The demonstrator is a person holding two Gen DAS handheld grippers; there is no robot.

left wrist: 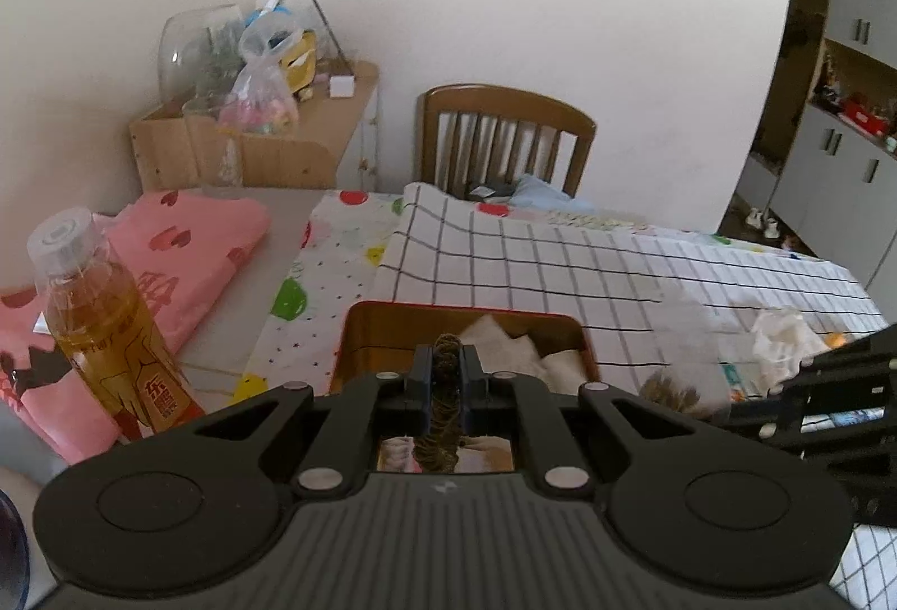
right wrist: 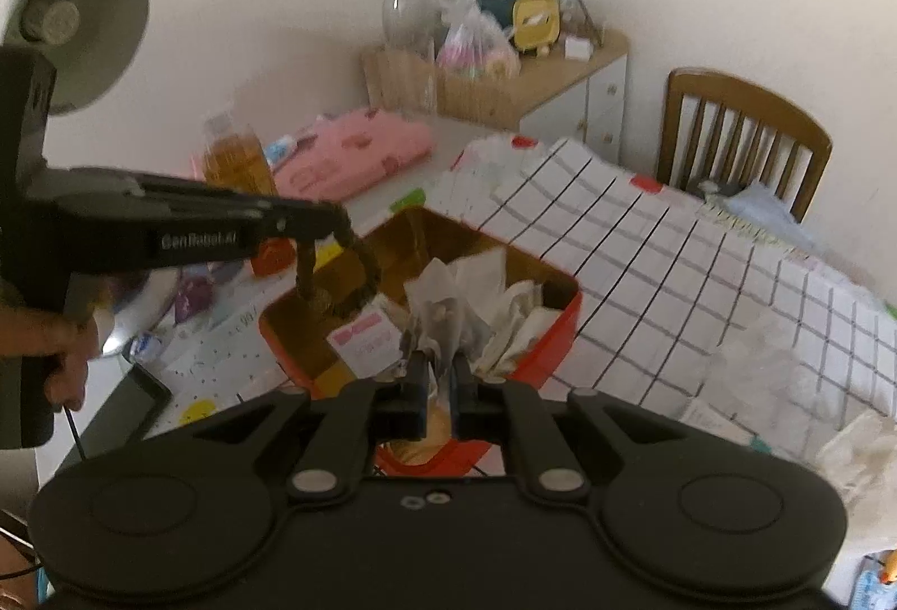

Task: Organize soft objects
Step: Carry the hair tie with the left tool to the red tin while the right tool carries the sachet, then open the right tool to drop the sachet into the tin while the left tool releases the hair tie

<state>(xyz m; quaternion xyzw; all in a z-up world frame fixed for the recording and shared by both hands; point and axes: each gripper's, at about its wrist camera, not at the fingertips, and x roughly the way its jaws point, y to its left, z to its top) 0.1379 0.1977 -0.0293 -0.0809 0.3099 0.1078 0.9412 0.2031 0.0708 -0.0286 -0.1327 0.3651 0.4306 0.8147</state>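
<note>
A red tin (left wrist: 359,329) with a gold inside stands on the table, holding white crumpled cloths (left wrist: 504,341). My left gripper (left wrist: 447,355) is shut on a brown braided cord (left wrist: 447,386). In the right wrist view the left gripper (right wrist: 339,223) reaches in from the left, and the cord (right wrist: 305,273) hangs from it as a loop into the tin (right wrist: 555,346). My right gripper (right wrist: 439,363) is shut on a crumpled translucent bag (right wrist: 443,307) with brownish bits, above the tin's near edge.
A bottle of amber drink (left wrist: 101,329) stands left of the tin beside a folded pink cloth (left wrist: 185,240). A grid-patterned cloth (left wrist: 560,273) covers the table to the right. A wooden chair (left wrist: 504,133) and a cluttered cabinet (left wrist: 252,150) stand behind. Crumpled plastic (left wrist: 785,335) lies far right.
</note>
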